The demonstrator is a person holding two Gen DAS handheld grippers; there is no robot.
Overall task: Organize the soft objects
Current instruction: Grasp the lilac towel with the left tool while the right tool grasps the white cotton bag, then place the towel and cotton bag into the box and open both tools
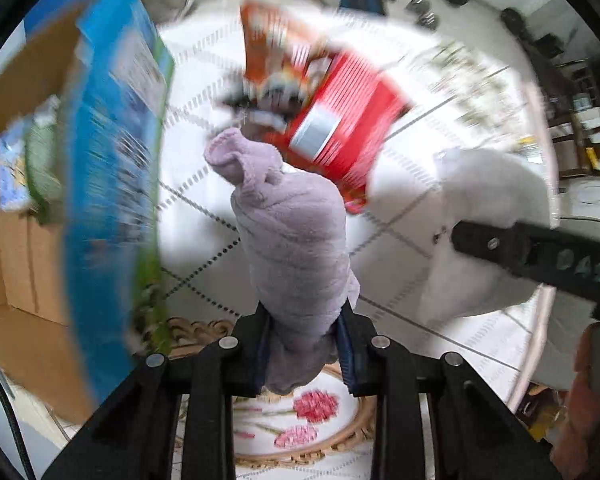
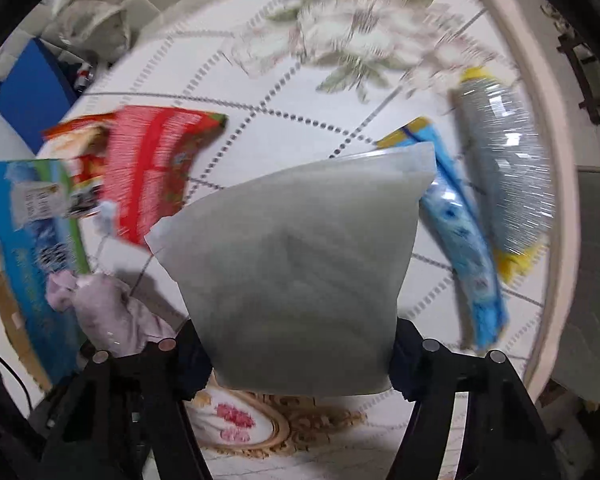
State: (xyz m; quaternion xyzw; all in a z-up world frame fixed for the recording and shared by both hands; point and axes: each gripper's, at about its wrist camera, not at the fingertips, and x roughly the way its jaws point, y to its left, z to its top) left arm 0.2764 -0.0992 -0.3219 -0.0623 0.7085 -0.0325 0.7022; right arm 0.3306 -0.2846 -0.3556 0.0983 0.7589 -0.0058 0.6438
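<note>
My left gripper (image 1: 305, 350) is shut on a rolled lilac fleece cloth (image 1: 296, 236), held up above the white quilted surface (image 1: 204, 80). The cloth also shows in the right wrist view (image 2: 104, 316). My right gripper (image 2: 300, 356) is shut on a white translucent soft pack (image 2: 300, 264), which fills the middle of its view; the pack and the right gripper's finger (image 1: 540, 248) show at the right of the left wrist view. A red packet (image 1: 340, 128) and an orange packet (image 1: 276, 44) lie beyond the cloth.
An open cardboard box (image 1: 16, 216) with a blue-green package (image 1: 112, 160) at its rim stands on the left. A blue patterned pack (image 2: 460, 232) and a silver-and-yellow pack (image 2: 504, 176) lie at the right. Pillows and a blue box (image 2: 32, 92) are at the back.
</note>
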